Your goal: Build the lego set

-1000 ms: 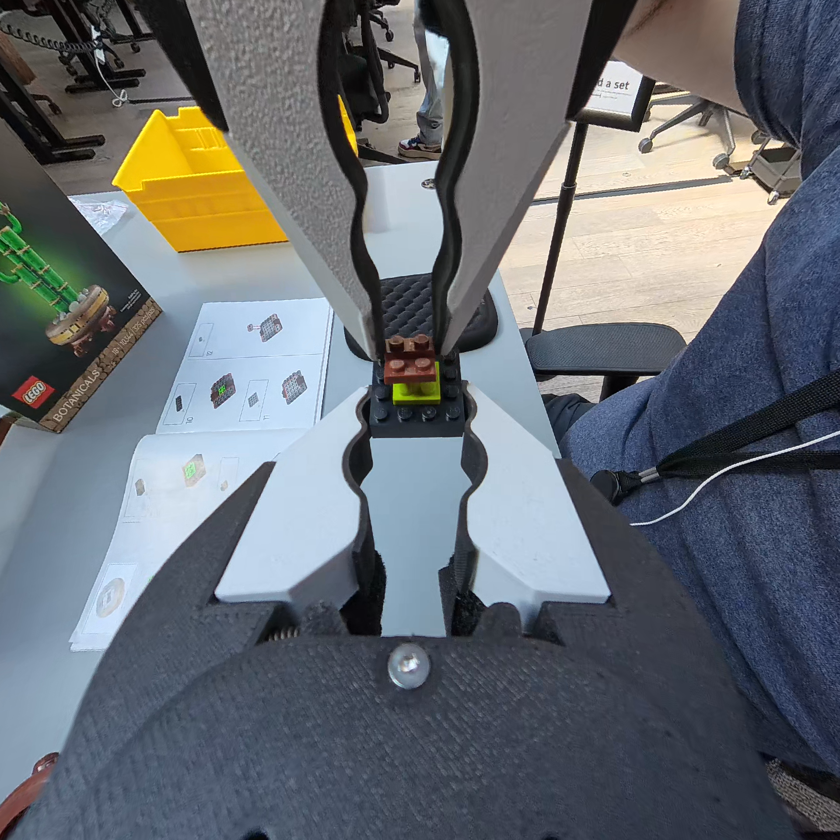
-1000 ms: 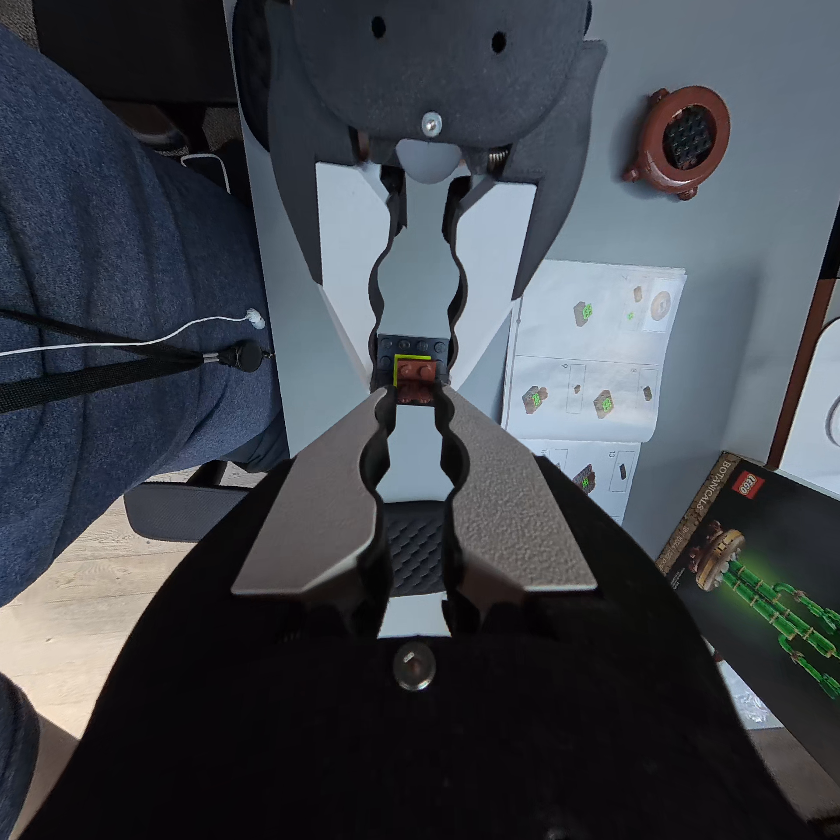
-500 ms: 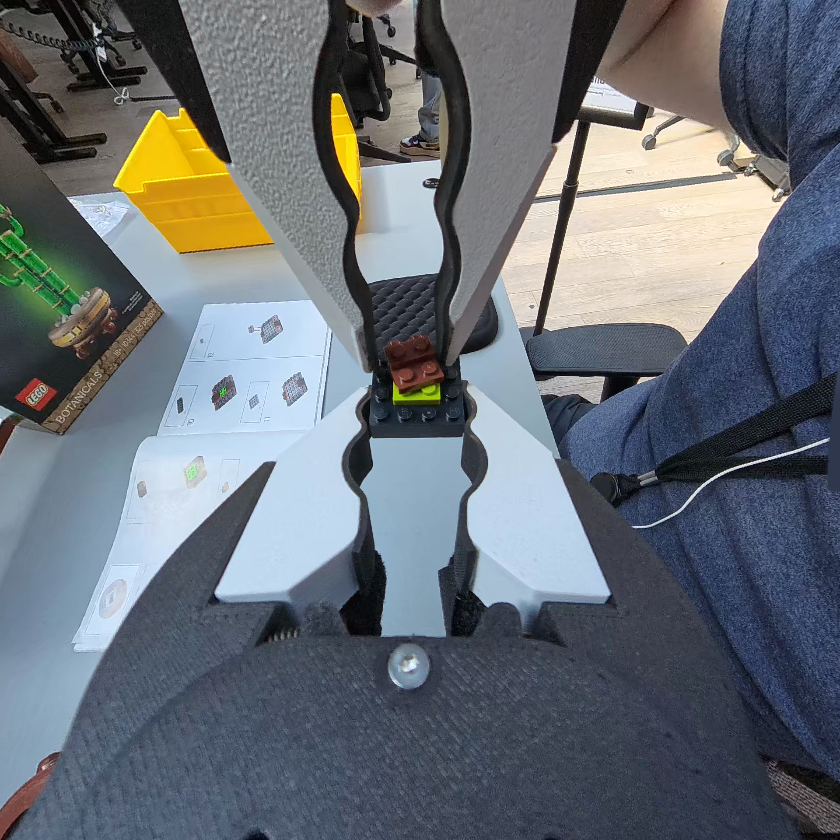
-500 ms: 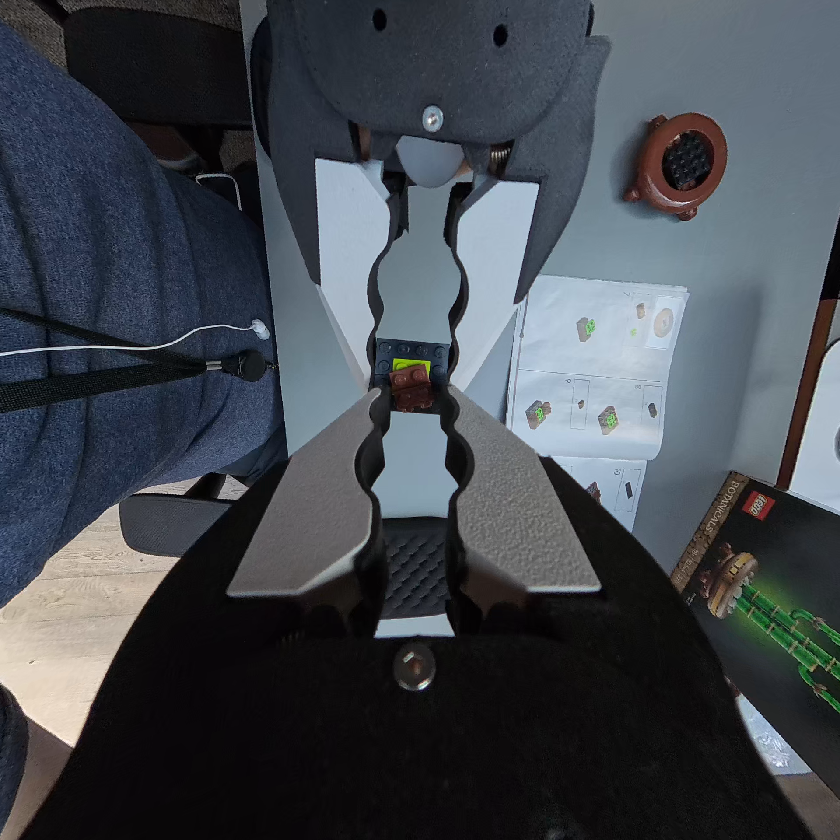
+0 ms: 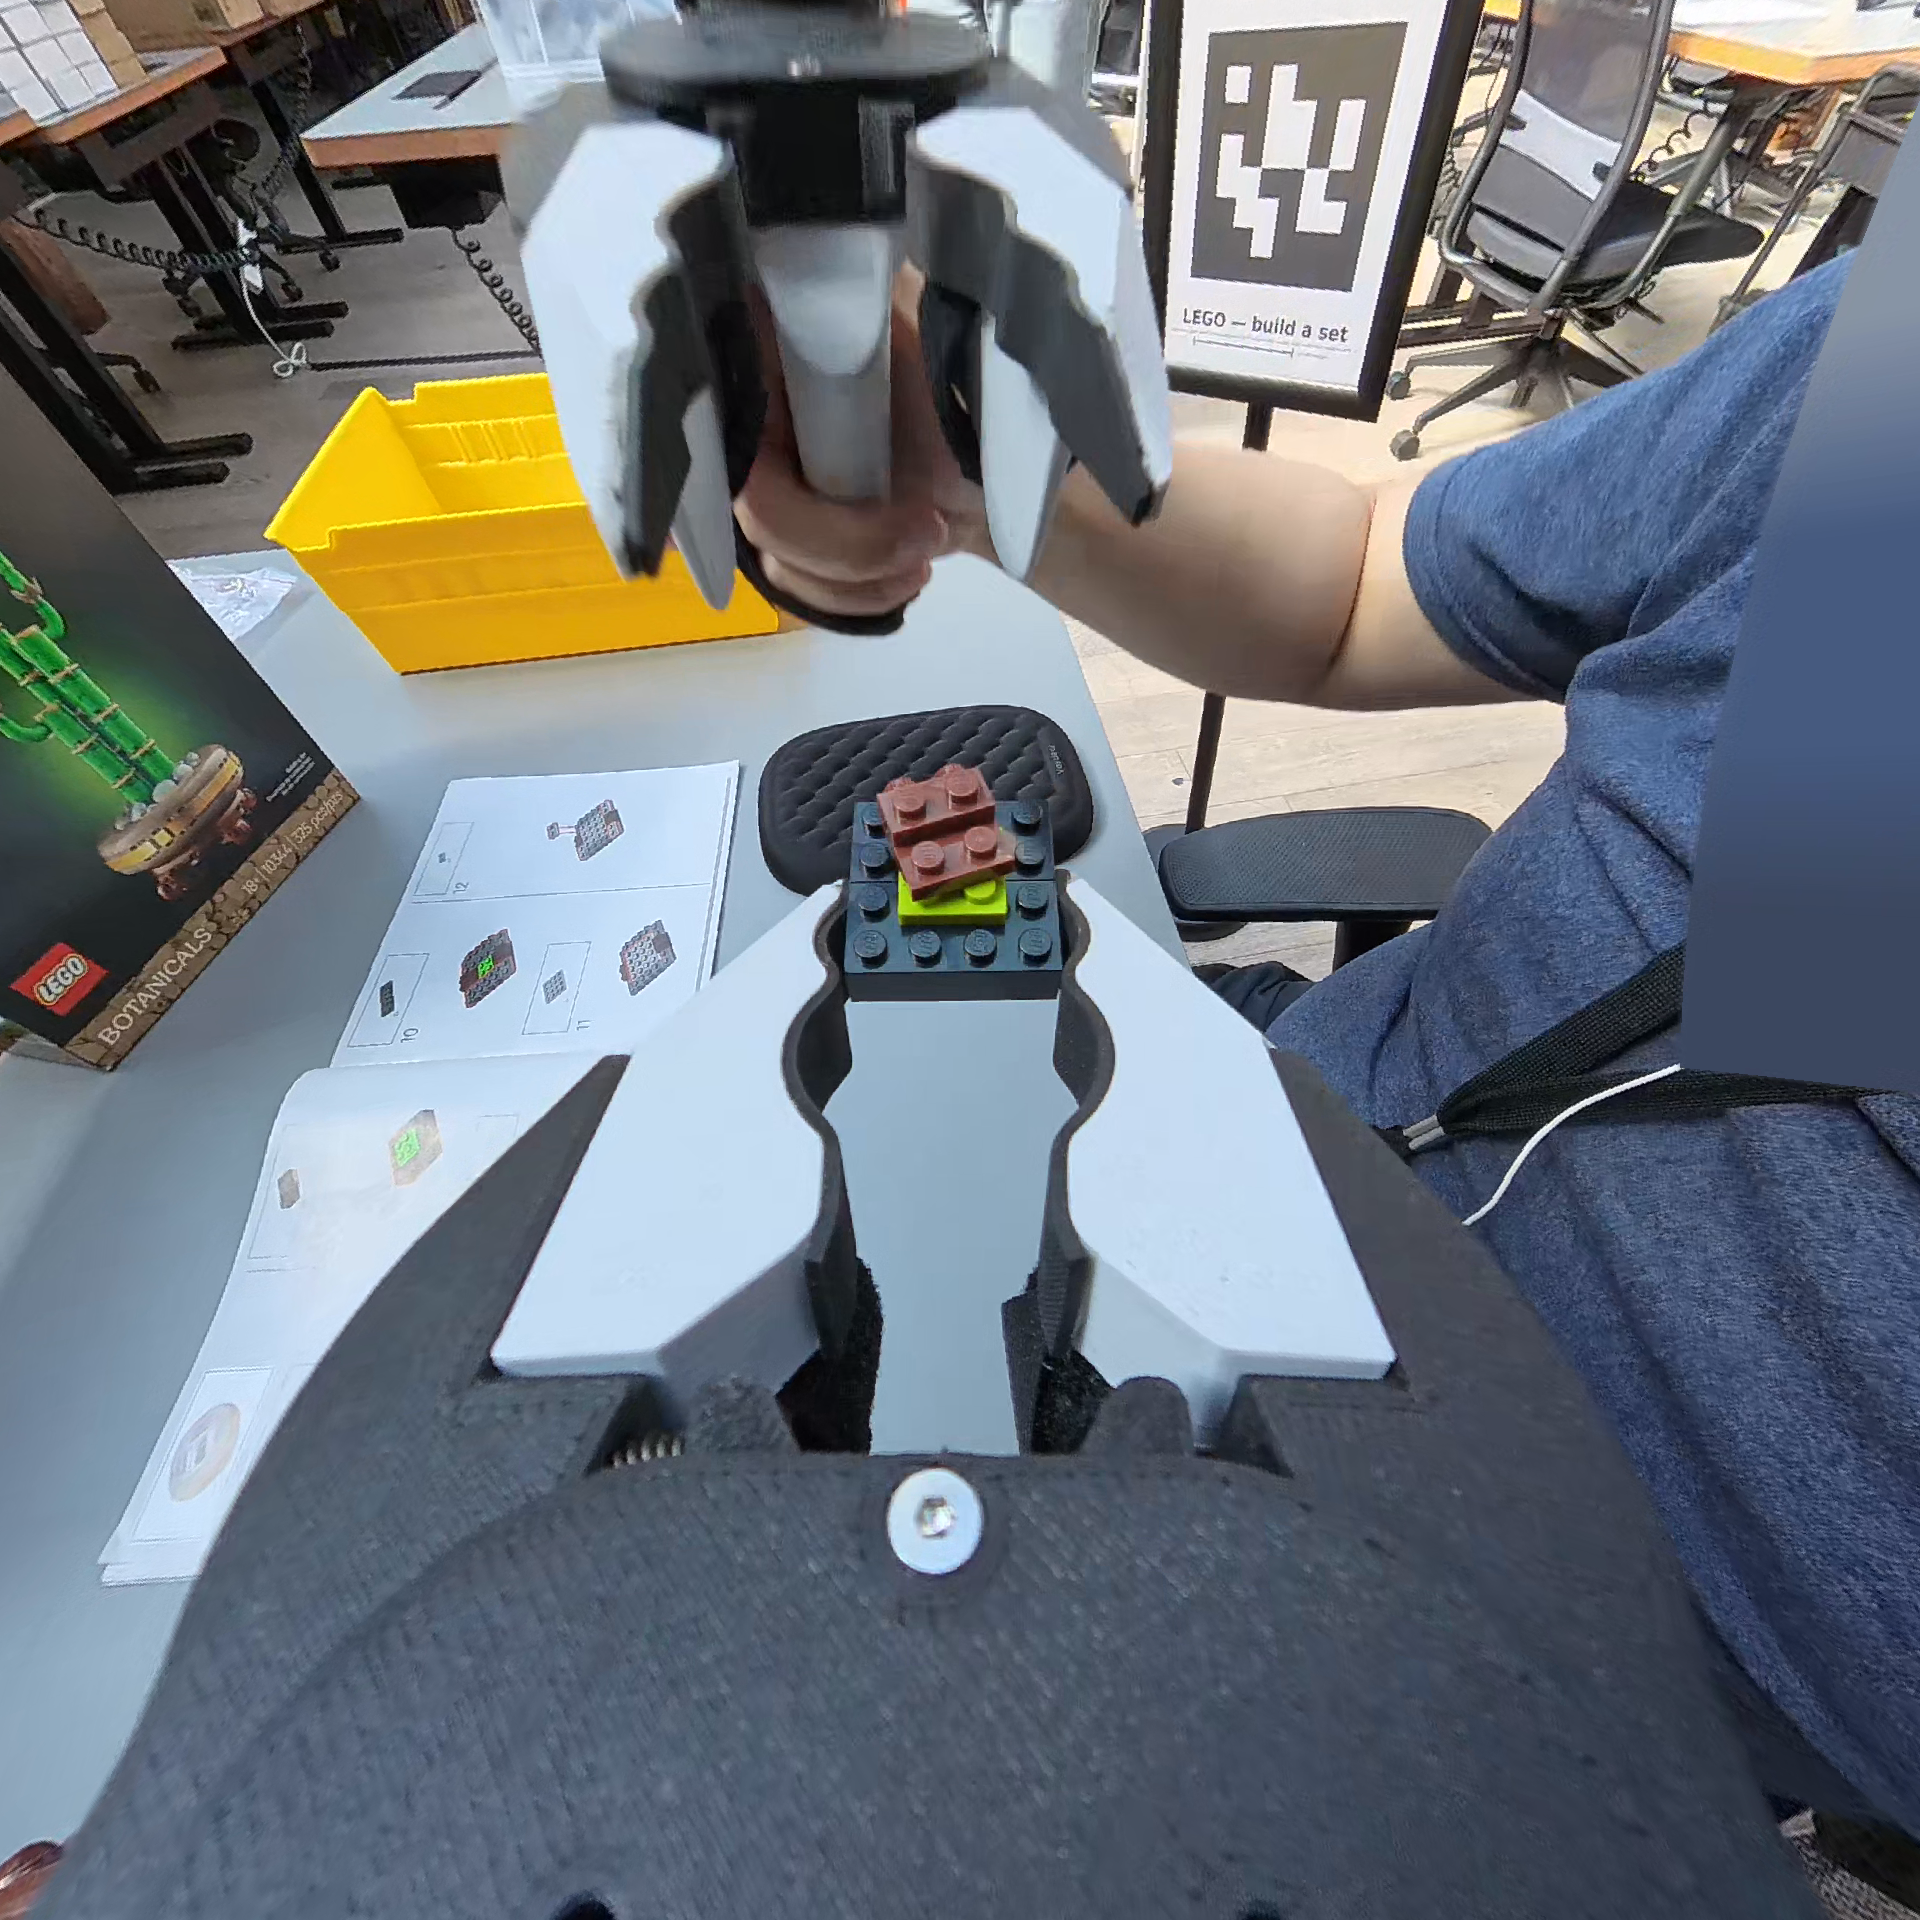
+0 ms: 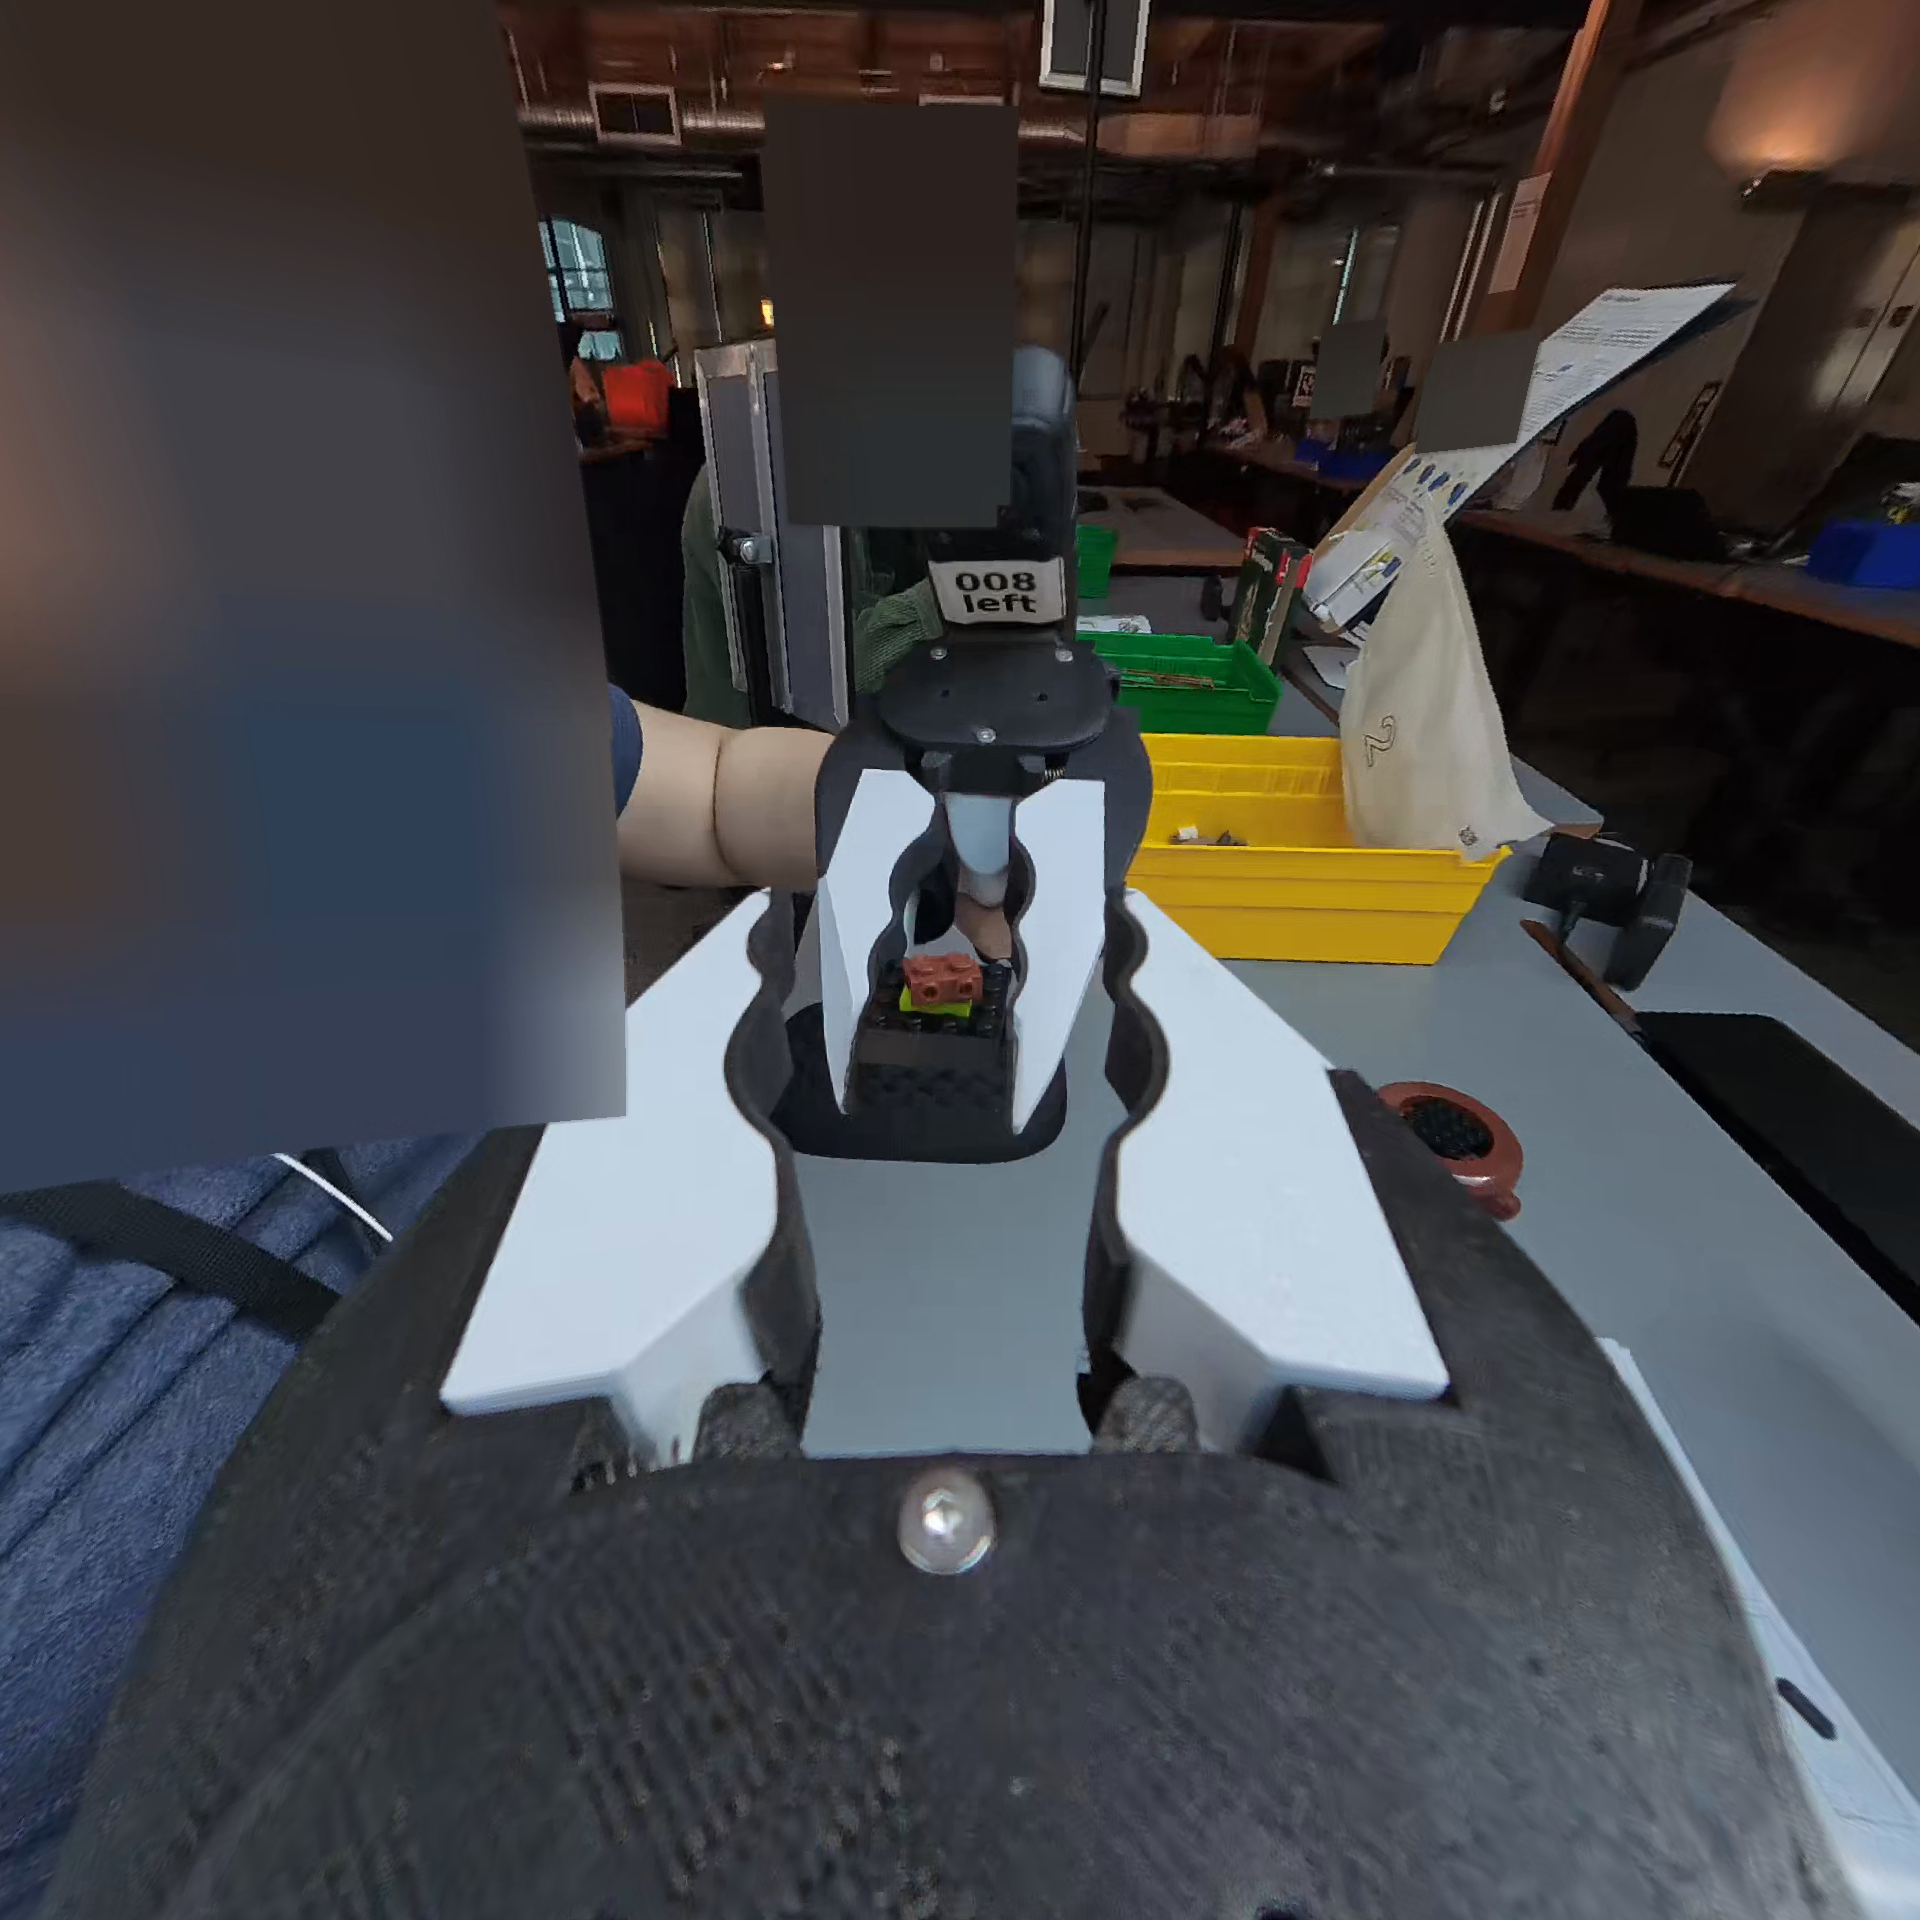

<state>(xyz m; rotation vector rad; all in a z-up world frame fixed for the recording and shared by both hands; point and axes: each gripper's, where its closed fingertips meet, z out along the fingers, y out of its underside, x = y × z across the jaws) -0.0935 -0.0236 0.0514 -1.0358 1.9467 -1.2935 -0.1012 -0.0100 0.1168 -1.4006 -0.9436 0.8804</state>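
My left gripper [image 5: 951,925] is shut on a black studded plate [image 5: 951,951] and holds it above the table edge. A lime plate [image 5: 961,906] sits on the black plate. A brown stepped brick [image 5: 945,831] lies on the lime plate, turned and tilted askew. My right gripper [image 5: 852,561] hangs well above and behind them, open and empty, held by a hand. In the right wrist view its fingers [image 6: 769,935] stand wide apart, with the left gripper [image 6: 932,1070], the black plate [image 6: 914,1023] and the brown brick [image 6: 940,977] ahead between them.
An open instruction booklet [image 5: 540,914] and the set's box [image 5: 125,810] lie left on the grey table [image 5: 582,717]. A yellow bin [image 5: 499,520] stands behind. A black quilted pad [image 5: 831,769] lies under the build. A brown round piece [image 6: 1449,1138] sits right. A chair armrest [image 5: 1320,862] is off the edge. One gripper's finger ends stand about 6 cm off the other's.
My right gripper opened, let go of the brown brick and drew up and back. The brick stays on the lime plate, askew. The left gripper has kept its hold.
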